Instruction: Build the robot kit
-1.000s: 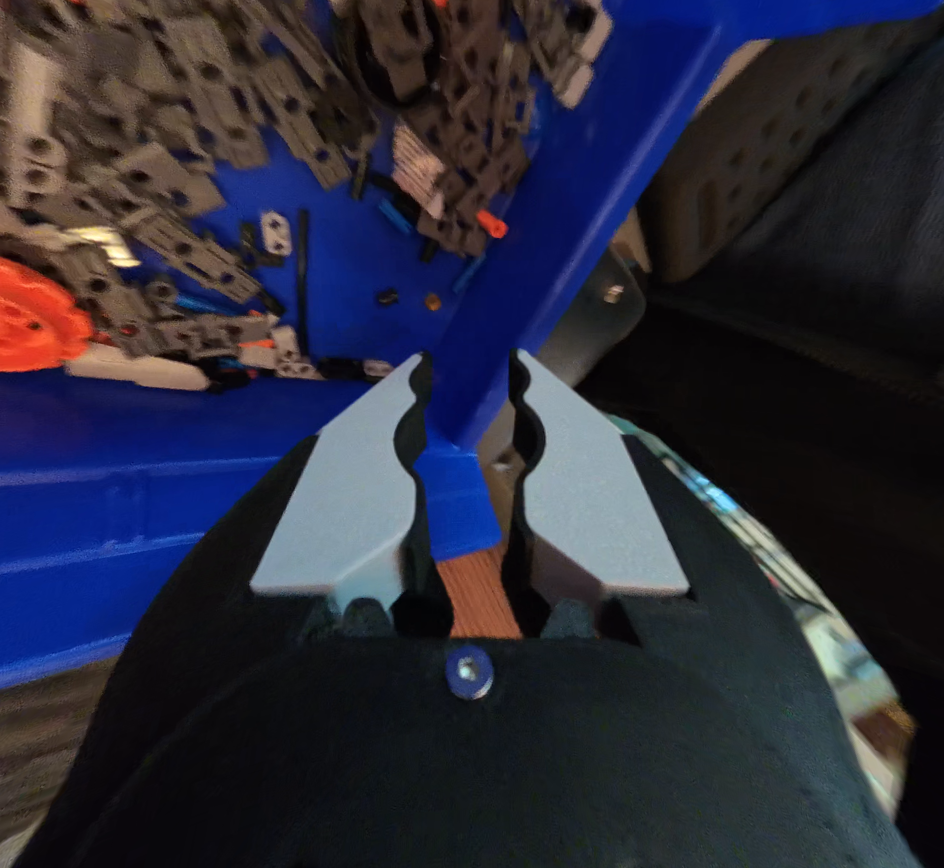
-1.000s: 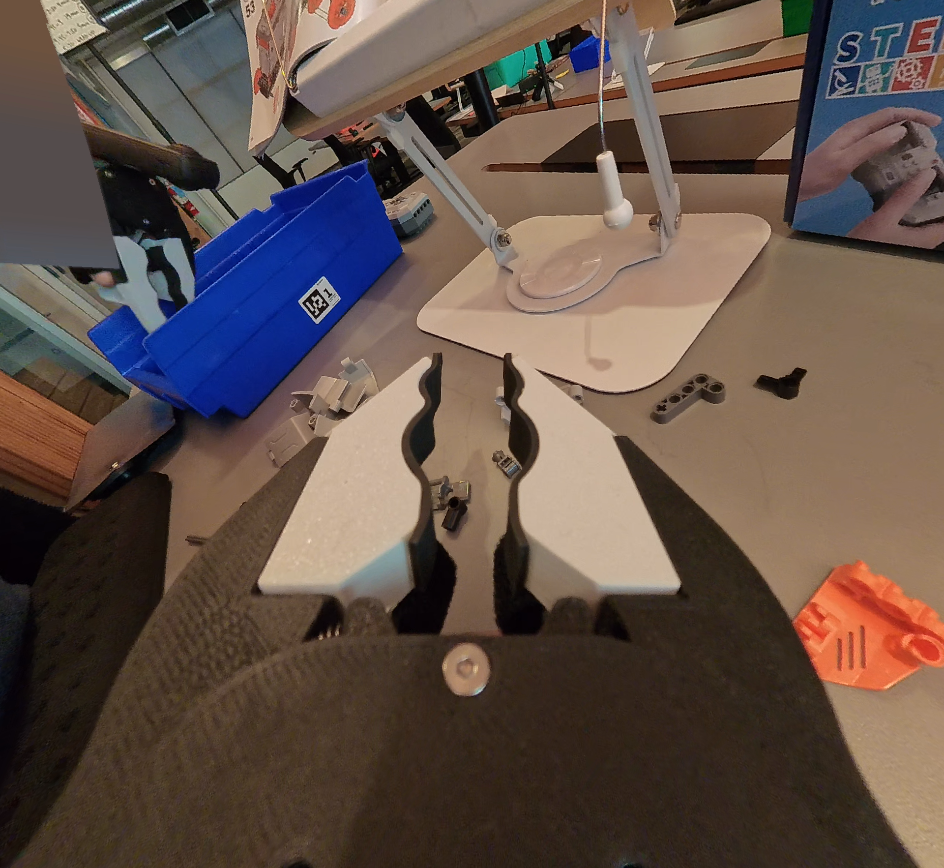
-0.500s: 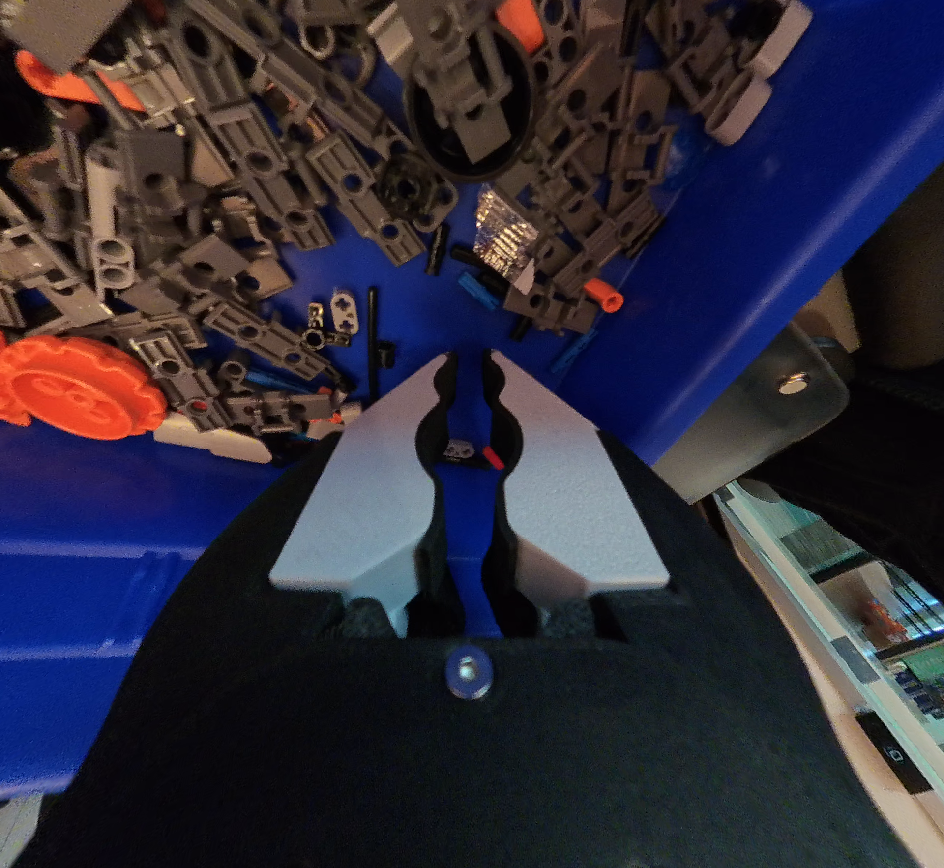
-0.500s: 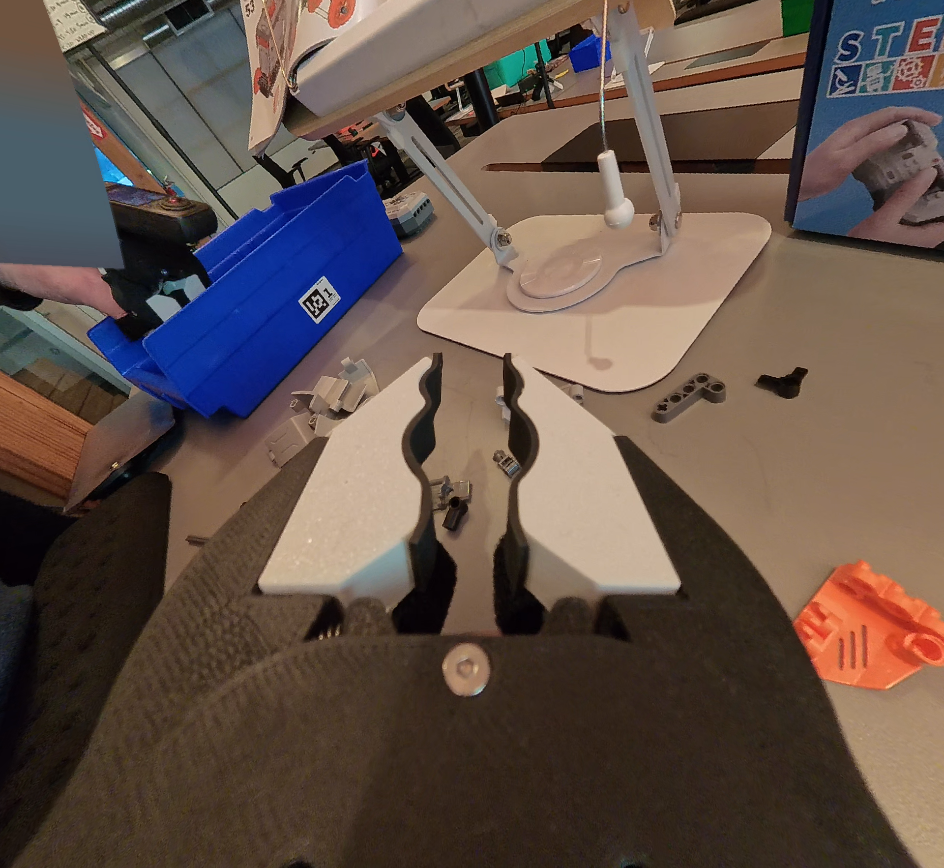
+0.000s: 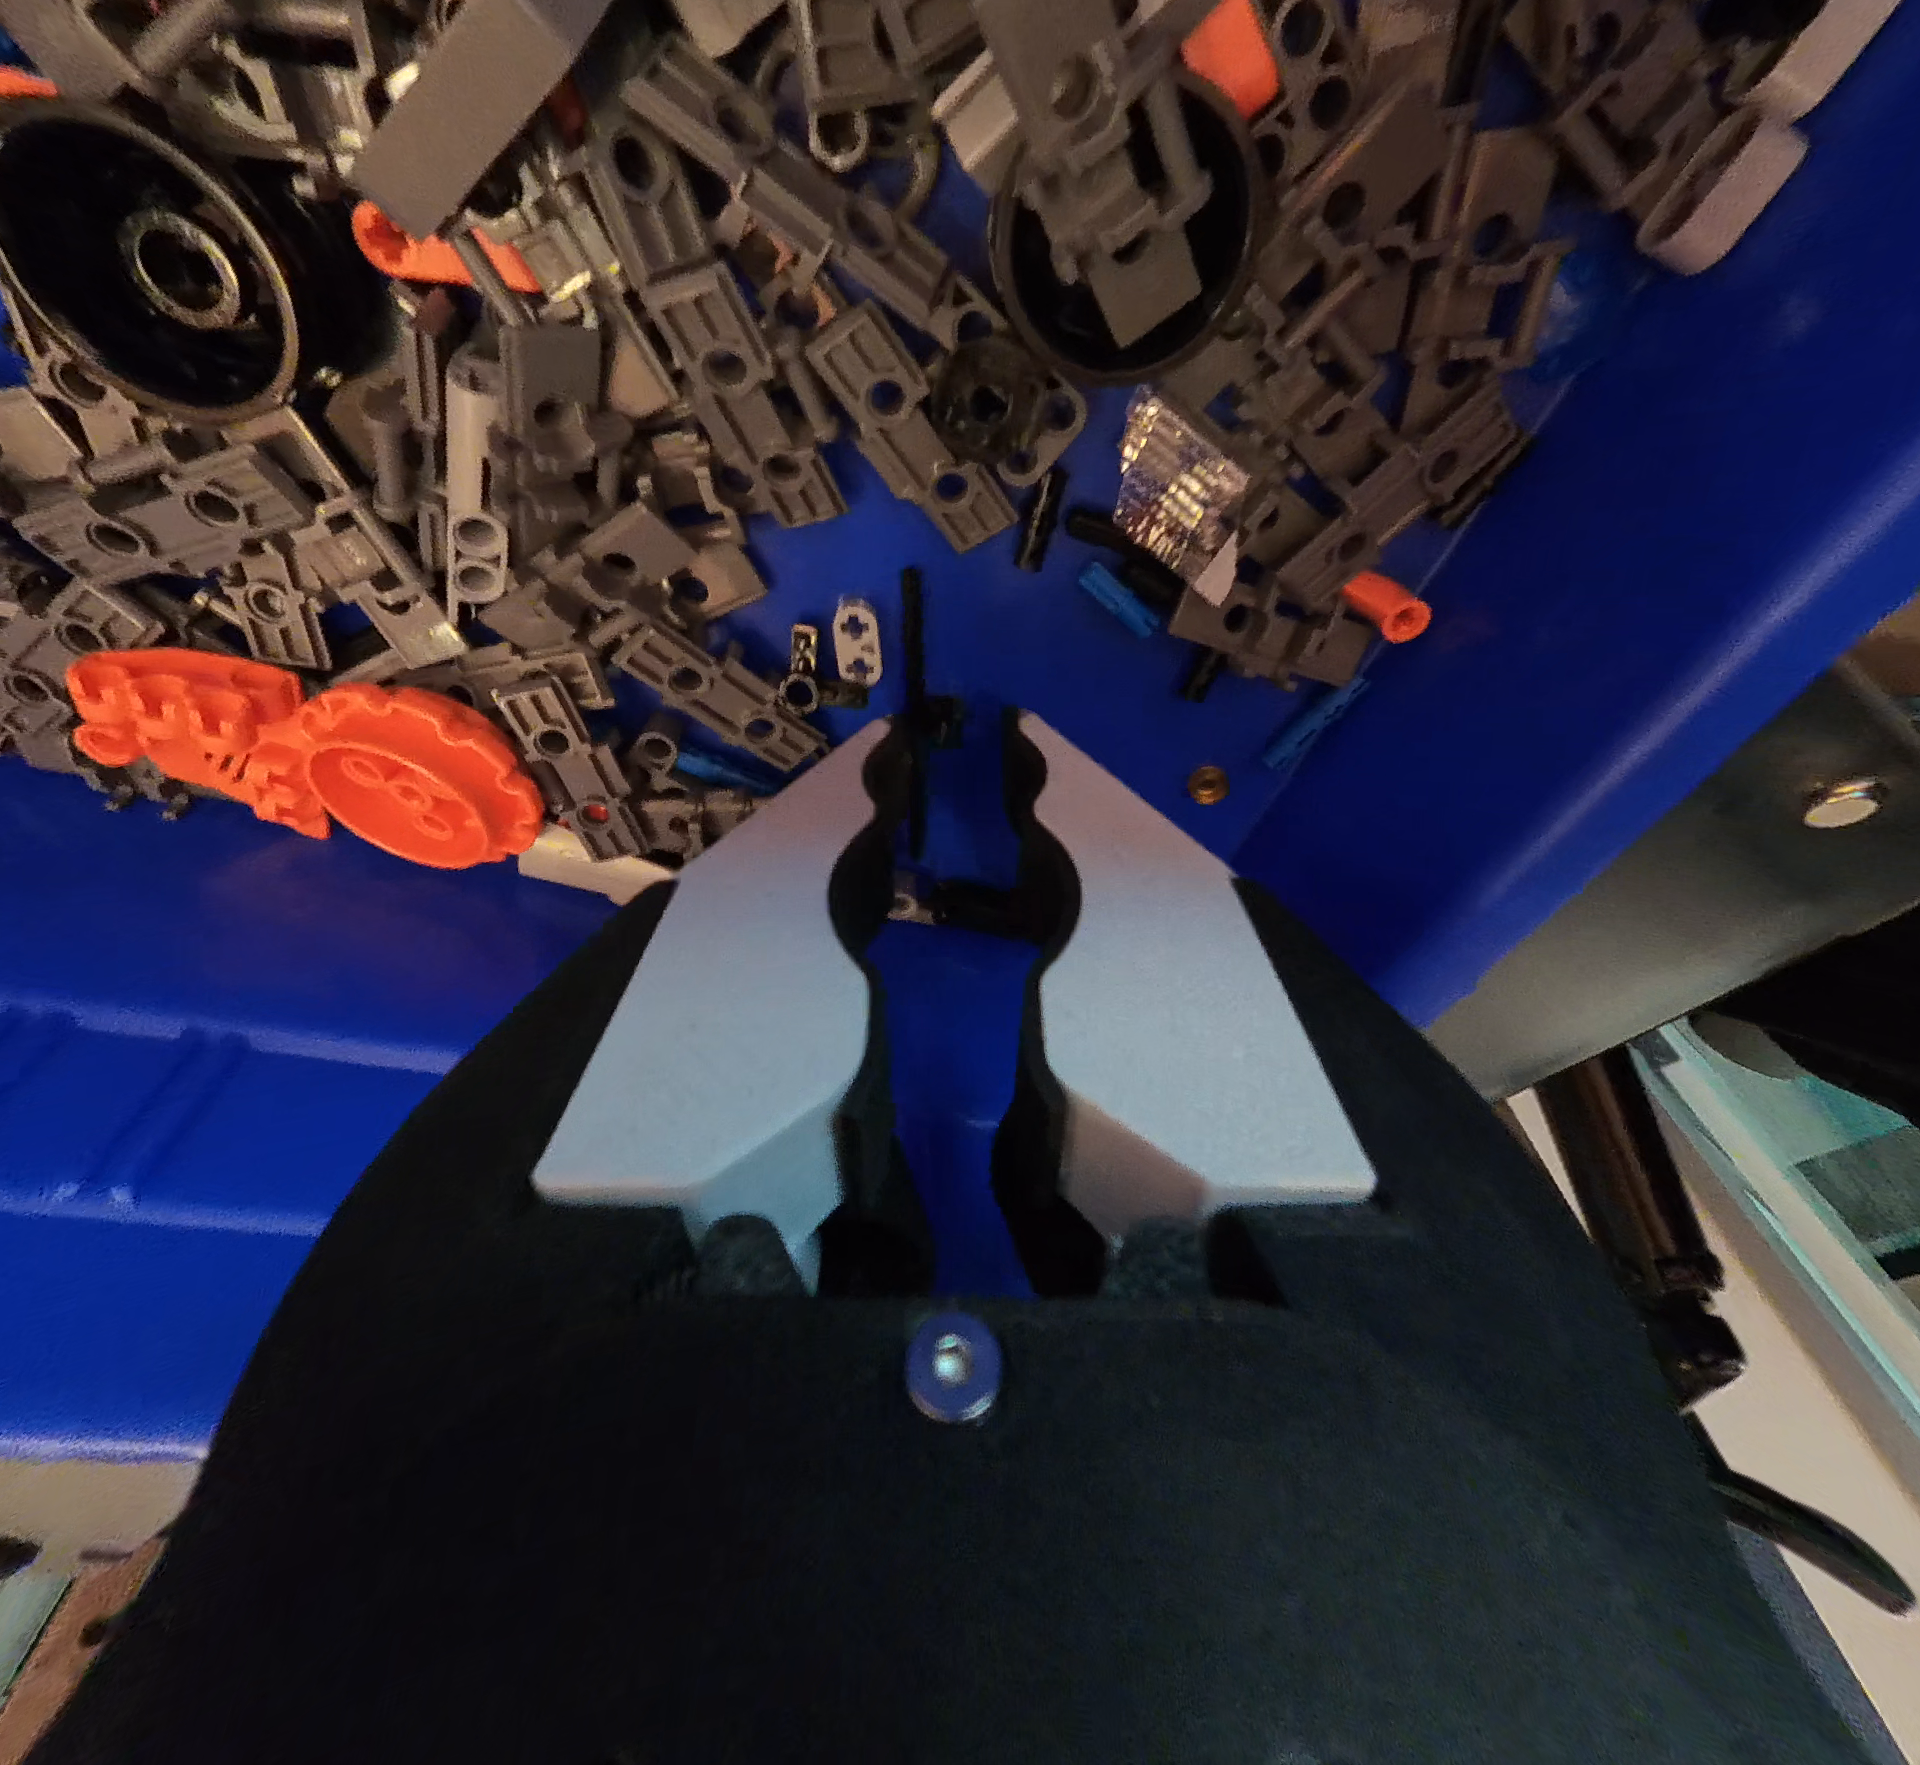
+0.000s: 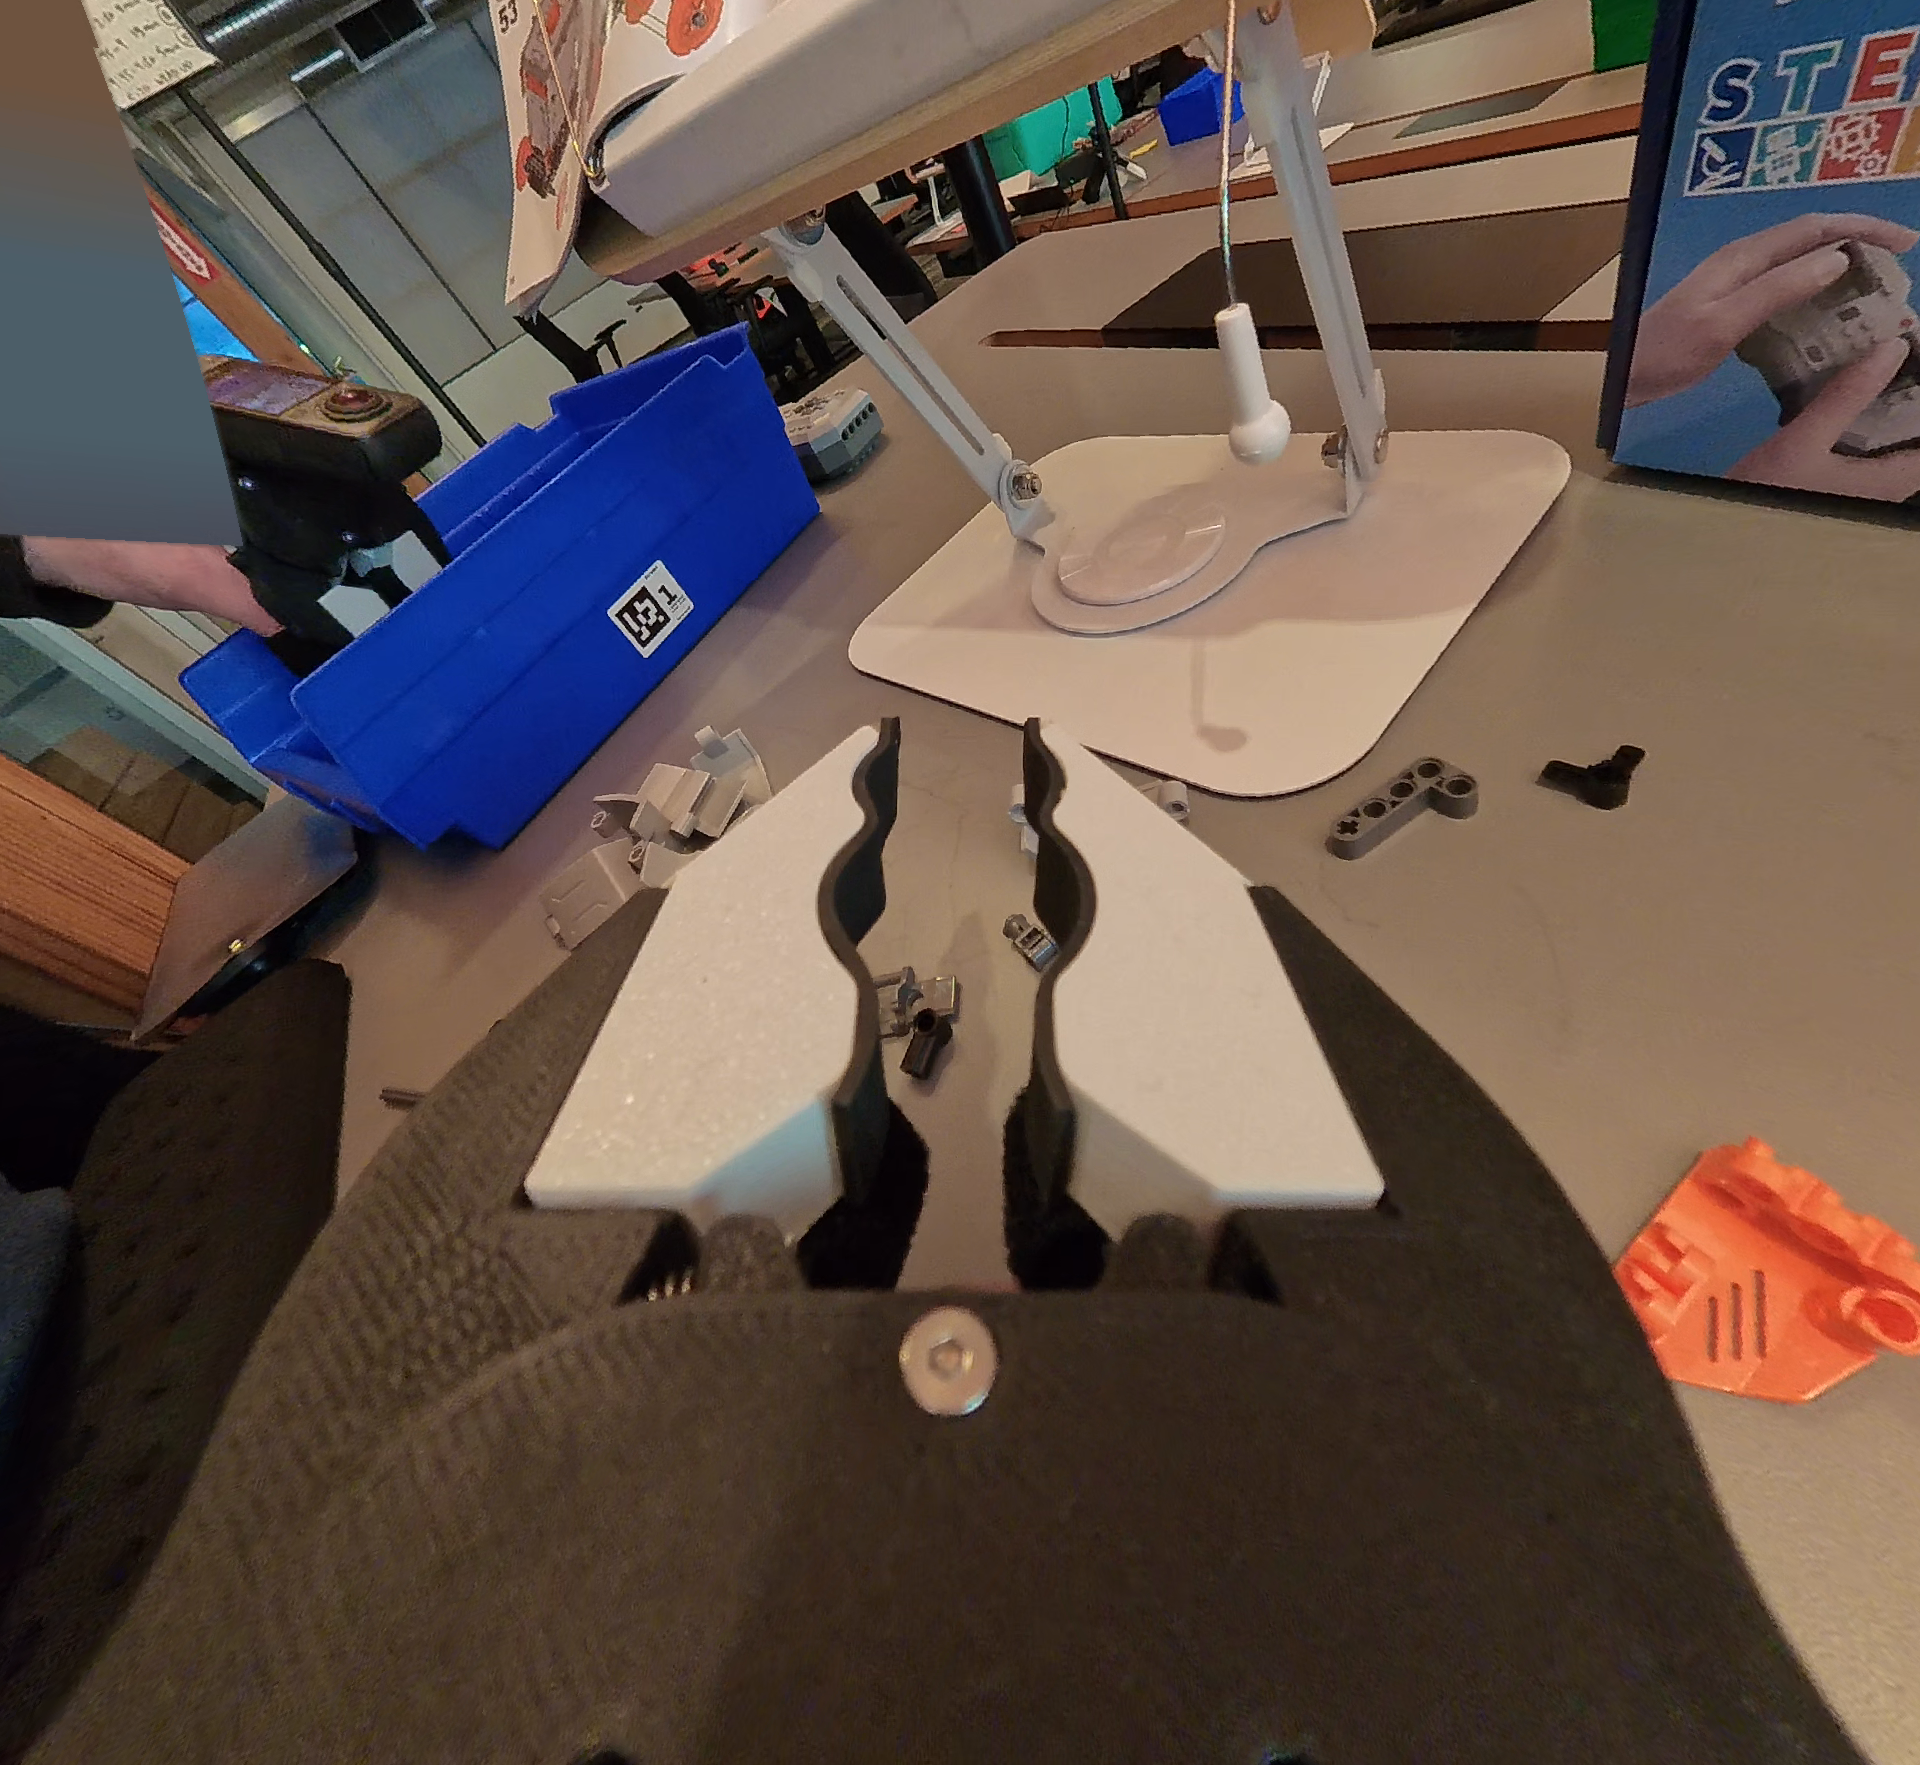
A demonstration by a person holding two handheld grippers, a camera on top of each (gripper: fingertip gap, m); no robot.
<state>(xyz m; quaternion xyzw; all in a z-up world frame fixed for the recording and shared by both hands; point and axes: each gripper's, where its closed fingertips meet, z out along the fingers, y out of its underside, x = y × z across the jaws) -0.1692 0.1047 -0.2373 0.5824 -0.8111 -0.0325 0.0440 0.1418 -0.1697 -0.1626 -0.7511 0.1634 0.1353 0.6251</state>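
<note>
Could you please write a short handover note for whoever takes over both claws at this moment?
Left claw: open, empty, inside the blue bin, tips over a thin black axle beside the grey parts pile and orange gear.
Right claw: open, empty, hovering over the table above small grey connectors.
Also on the table: grey beam, black pin, orange panel, stand.
Nothing is gripped yet.

Orange panel [image 6: 1787, 1284] cropped at edge

Blue bin [image 6: 540, 666] of grey parts [image 5: 727, 344], white stand [image 6: 1195, 635], orange piece [image 6: 1777, 1289]
</note>
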